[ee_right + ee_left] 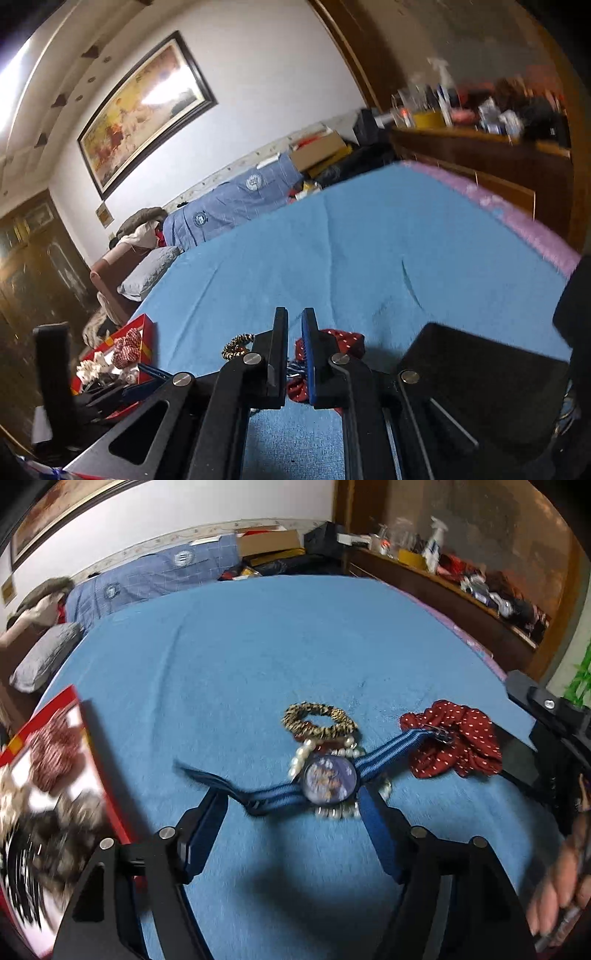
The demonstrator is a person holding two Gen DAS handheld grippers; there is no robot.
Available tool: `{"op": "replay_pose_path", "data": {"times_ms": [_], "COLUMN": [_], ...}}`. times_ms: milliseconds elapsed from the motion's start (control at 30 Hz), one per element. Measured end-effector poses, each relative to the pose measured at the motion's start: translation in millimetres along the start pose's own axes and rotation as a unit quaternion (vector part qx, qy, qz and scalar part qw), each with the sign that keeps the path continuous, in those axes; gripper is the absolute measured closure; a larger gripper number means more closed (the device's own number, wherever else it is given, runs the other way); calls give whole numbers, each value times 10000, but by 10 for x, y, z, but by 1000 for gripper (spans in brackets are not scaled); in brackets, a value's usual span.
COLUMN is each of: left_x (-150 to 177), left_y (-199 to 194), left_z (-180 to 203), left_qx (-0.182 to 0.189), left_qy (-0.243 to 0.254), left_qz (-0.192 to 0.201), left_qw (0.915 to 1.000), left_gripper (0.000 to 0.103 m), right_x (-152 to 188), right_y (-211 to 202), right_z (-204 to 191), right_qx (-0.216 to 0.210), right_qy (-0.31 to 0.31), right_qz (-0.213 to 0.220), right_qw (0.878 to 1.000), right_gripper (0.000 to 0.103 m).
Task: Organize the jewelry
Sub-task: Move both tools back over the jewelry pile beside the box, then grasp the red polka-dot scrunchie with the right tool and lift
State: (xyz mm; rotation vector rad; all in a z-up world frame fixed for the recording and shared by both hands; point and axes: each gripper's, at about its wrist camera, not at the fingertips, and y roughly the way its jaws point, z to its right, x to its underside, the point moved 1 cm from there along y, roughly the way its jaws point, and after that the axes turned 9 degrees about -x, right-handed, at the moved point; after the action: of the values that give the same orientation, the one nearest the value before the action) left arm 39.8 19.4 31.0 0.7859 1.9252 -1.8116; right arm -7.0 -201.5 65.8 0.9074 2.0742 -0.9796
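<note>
In the left wrist view a watch point(330, 778) with a blue striped strap lies across a pearl bracelet point(301, 757) on the blue bedspread point(258, 646). A leopard-print scrunchie point(318, 720) lies just behind it and a red polka-dot scrunchie point(456, 744) to its right. My left gripper point(291, 805) is open, its fingers either side of the watch and just short of it. In the right wrist view my right gripper point(294, 334) is nearly shut with nothing between its jaws; the red scrunchie point(341, 338) and leopard scrunchie point(236, 345) lie just beyond it.
A red box point(55, 760) holding several hair accessories sits at the left; it also shows in the right wrist view point(118, 350). A black box point(480, 369) sits at the right. A pillow point(44, 657), folded blue bedding and a cluttered wooden shelf point(461, 587) border the bed.
</note>
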Motion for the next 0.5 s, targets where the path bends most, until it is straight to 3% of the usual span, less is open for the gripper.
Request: {"op": "replay_pose_path", "data": {"times_ms": [233,367,433,500], "left_x": [-139,-115,-74,-49], "left_y": [379,399,341,284], "left_z": [72,14,33,90], "left_qx": [219,333,386,236], "left_qy": [252,124,162,315], "left_qz": [-340,-273,-147,-79], "left_qw": [9989,9990,9990,9992], "left_gripper": [18,18,42,55], "right_x": [9,7,3,1], "right_y": [46,50,55,51], "right_z": [66,72,65,64], "right_qx": [-14,-19,-18,9], "right_qy": [266,256,258,255], "right_qz": [-109,-145,-151,-133], "right_qw": [9996,9996,9996,9996], "right_gripper": [95,94,94,94]}}
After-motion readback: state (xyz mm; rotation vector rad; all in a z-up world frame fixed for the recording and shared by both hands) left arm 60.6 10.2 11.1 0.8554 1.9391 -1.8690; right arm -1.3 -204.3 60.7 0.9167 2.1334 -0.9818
